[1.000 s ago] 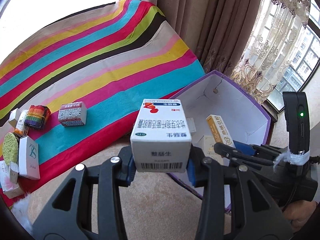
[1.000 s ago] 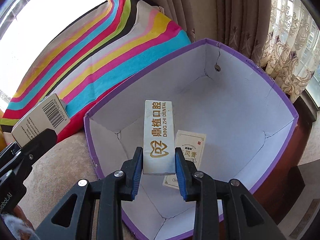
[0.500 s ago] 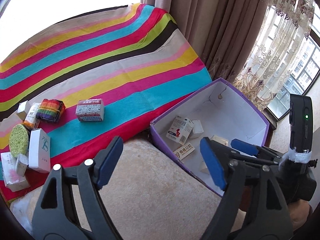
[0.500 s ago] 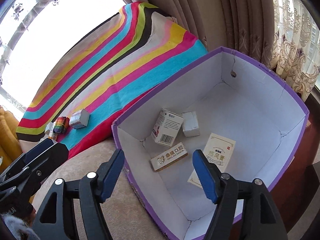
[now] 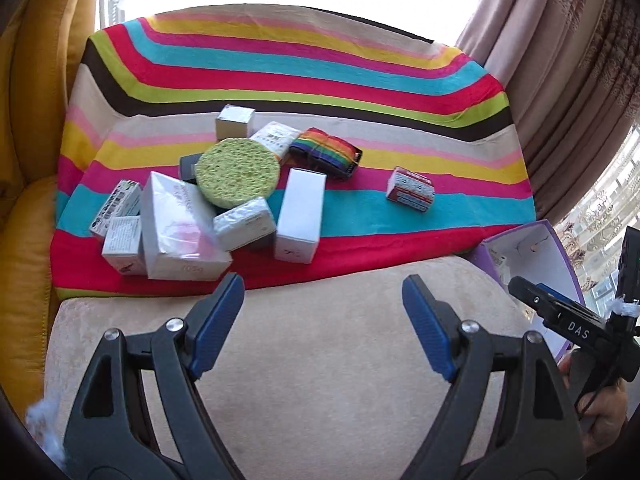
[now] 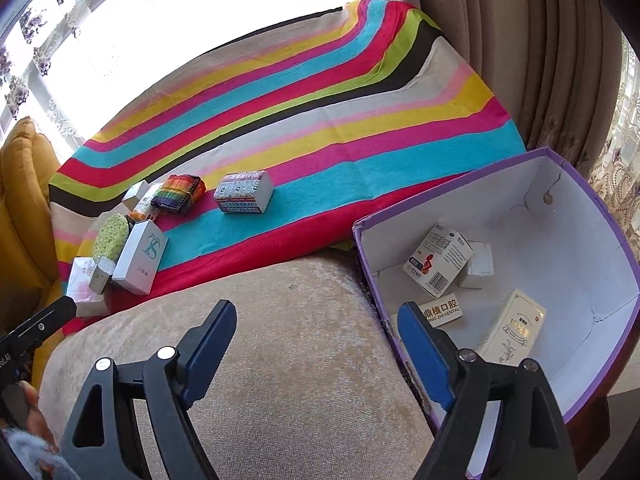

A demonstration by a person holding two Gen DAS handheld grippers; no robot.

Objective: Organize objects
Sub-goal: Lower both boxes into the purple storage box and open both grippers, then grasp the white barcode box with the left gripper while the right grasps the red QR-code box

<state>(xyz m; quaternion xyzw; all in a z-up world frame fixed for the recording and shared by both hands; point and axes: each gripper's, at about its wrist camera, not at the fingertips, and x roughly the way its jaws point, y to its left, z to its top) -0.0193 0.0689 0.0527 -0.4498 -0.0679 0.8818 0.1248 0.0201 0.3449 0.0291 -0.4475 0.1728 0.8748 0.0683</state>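
A big soft beige couch seat (image 5: 320,360) fills the front of both views. A striped blanket (image 5: 300,68) in many bright colors lies over the back part of it. A yellow cushion (image 5: 36,120) stands at the left side, and brown curtains (image 6: 520,60) hang at the right by bright windows.

A purple box (image 6: 592,392) with white insides sits at the right end of the seat. In it lie a few small boxes, one of them a medicine box (image 6: 438,262) with a bar code, tipped on its side.

More small things sit in a heap on the blanket: a tall white box (image 5: 300,216), a round green sponge (image 5: 238,172), a rainbow pouch (image 5: 326,152) and a little red and white box (image 5: 411,189) off by itself.

The left gripper (image 5: 322,316) has its fingers spread wide with nothing in them. The right gripper (image 6: 316,340) has its fingers spread wide too, holding nothing, just beside the purple box.
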